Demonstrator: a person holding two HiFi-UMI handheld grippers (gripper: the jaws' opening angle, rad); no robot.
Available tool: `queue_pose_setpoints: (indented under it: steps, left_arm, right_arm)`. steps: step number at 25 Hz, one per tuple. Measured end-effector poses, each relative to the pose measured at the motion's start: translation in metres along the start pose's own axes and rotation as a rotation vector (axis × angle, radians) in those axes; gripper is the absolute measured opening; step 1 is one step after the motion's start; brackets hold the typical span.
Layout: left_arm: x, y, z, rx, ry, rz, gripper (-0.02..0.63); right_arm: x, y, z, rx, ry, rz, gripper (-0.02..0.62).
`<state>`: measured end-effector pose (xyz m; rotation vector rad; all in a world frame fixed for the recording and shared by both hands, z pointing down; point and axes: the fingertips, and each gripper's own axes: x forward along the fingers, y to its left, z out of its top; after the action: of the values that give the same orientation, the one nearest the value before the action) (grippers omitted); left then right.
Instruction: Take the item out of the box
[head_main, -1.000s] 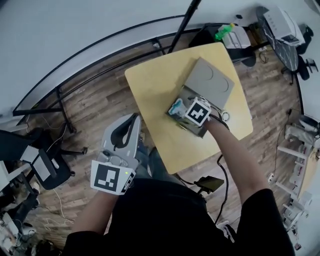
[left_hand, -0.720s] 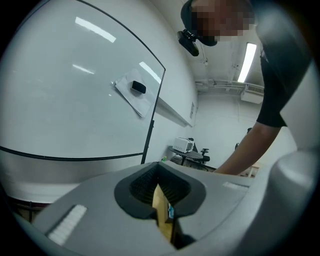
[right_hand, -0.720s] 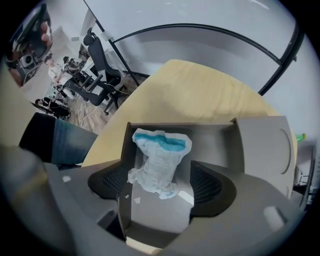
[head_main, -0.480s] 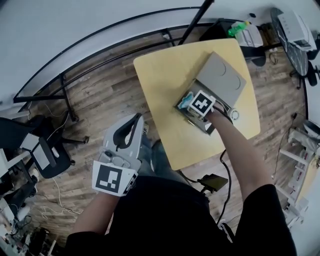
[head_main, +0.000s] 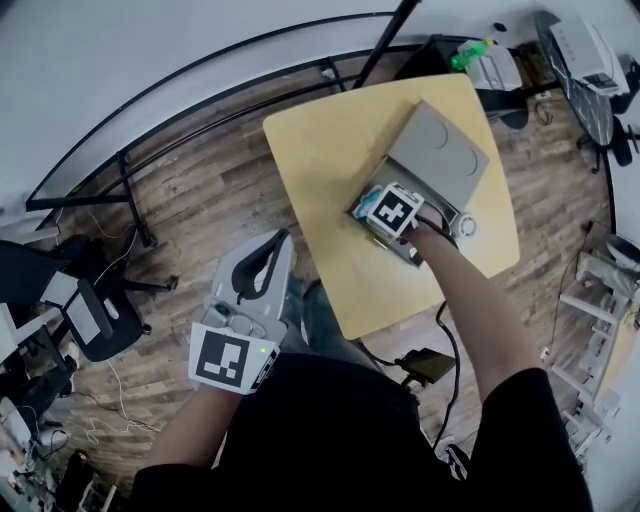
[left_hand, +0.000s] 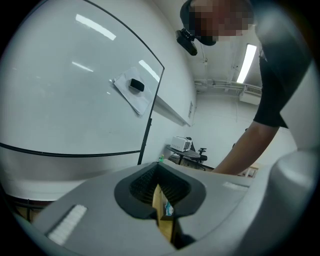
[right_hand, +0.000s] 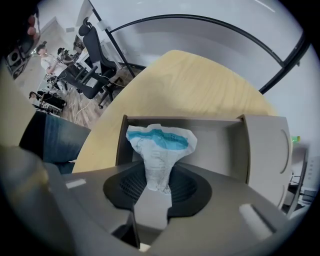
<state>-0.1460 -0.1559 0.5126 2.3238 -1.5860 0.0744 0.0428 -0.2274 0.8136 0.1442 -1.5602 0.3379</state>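
An open grey cardboard box (head_main: 428, 190) lies on the wooden table (head_main: 325, 165), its lid (head_main: 442, 150) folded back. My right gripper (head_main: 368, 205) reaches into the box, and its jaws are closing on a crumpled white-and-blue packet (right_hand: 159, 145). The packet stands up from between the pads, pinched at its lower end, in front of the box's inner wall (right_hand: 220, 142). In the head view only a blue edge of the packet (head_main: 366, 194) shows beside the marker cube. My left gripper (head_main: 282, 242) hangs off the table over the floor, shut and holding nothing.
A white ring on a cable (head_main: 462, 228) lies at the table's right edge beside the box. A green bottle (head_main: 470, 52) stands beyond the far corner. Office chairs (head_main: 95, 325) are on the wood floor at the left, and more chairs (right_hand: 95, 60) beyond the table.
My right gripper stayed over the box and sank a little onto the packet, so less of its blue shows. The left gripper barely moved.
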Motion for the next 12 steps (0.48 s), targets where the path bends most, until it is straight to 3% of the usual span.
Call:
queue_pose_setpoints:
  steps: [6, 12]
  left_arm:
    - [0.001, -0.004, 0.002, 0.004, 0.012, -0.019, 0.0]
    - [0.009, -0.016, 0.027, 0.028, -0.042, -0.064, 0.0]
  right_arm:
    - [-0.019, -0.008, 0.0, -0.009, -0.03, -0.063, 0.114]
    - [-0.088, -0.01, -0.008, 0.011, -0.102, -0.141, 0.114]
